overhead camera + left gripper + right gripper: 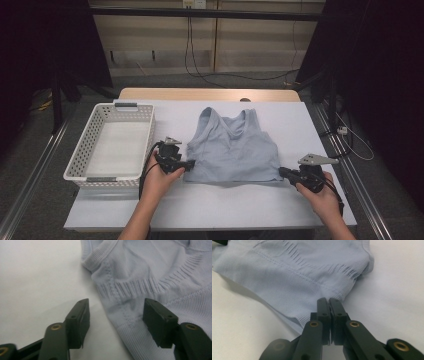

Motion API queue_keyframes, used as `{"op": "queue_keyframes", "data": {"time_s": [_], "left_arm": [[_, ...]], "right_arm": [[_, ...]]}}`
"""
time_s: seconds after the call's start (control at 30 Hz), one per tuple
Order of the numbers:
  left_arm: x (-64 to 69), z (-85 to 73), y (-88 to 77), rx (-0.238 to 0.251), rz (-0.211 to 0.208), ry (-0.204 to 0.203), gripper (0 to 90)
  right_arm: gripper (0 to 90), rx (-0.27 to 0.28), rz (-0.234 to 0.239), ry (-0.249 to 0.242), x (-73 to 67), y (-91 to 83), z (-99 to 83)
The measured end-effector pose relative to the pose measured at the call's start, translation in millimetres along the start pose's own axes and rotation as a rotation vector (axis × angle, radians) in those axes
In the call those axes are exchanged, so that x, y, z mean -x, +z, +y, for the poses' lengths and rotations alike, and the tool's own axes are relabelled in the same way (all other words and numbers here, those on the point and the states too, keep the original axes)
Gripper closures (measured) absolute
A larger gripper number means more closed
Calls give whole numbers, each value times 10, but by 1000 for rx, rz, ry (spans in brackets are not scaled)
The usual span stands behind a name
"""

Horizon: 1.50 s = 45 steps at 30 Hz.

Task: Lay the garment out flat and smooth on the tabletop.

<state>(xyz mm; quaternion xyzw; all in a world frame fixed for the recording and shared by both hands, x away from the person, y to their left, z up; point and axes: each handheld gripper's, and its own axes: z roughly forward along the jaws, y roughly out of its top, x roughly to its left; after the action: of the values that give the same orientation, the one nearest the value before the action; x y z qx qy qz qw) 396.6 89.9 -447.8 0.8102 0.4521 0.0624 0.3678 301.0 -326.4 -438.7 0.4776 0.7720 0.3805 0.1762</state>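
The jaws of the left gripper (116, 322) stand apart astride the near left corner of the top (155, 277); the fabric edge lies between them, but the pads do not press it. The jaws of the right gripper (329, 302) are closed tight on the hem at the other near corner, pinching the ribbed band.

The pale blue-grey top (232, 145) lies flat in the middle of the table (210, 205), straps and neckline pointing away from the person, hem toward them. Its long axis runs from near edge to far edge, roughly square to the table front. In the high view the left gripper (187, 164) sits at the hem's left corner and the right gripper (282, 172) at its right, each in a hand.

The table top is white and matte, with a bare wooden strip at its far edge. A white slotted basket (85, 150) stands just left of the top, apart from it. Beyond the table are a grey floor, black cables (200, 70) and pale wall panels, with dark curtains at both sides.
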Motion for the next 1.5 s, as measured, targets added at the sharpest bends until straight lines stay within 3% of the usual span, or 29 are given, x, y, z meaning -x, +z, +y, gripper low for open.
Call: {"op": "queue_keyframes", "data": {"time_s": [0.23,0.43,0.5,0.67,0.9,1.17,1.37,1.5], "left_arm": [[22,1,14,-9,-3,13,496],[52,14,26,-29,-23,6,667],[38,15,25,-42,-57,-16,751],[66,49,-2,-54,-56,-5,848],[57,76,-126,-55,-67,-23,868],[77,80,-234,-76,-74,-17,872],[76,44,-352,-70,-101,-21,873],[93,15,-401,-71,-104,-14,873]], "right_arm": [[885,-3,0,-1,-12,28,-23],[885,-10,-1,-9,-22,43,-31],[885,-16,-2,-14,-31,52,-37],[885,-12,-6,-15,-33,56,-38],[884,-2,-5,-18,-35,41,-29],[885,11,7,-15,-42,-23,-16],[885,26,26,-16,-52,-127,15],[885,6,28,-42,-102,-144,6]]}}
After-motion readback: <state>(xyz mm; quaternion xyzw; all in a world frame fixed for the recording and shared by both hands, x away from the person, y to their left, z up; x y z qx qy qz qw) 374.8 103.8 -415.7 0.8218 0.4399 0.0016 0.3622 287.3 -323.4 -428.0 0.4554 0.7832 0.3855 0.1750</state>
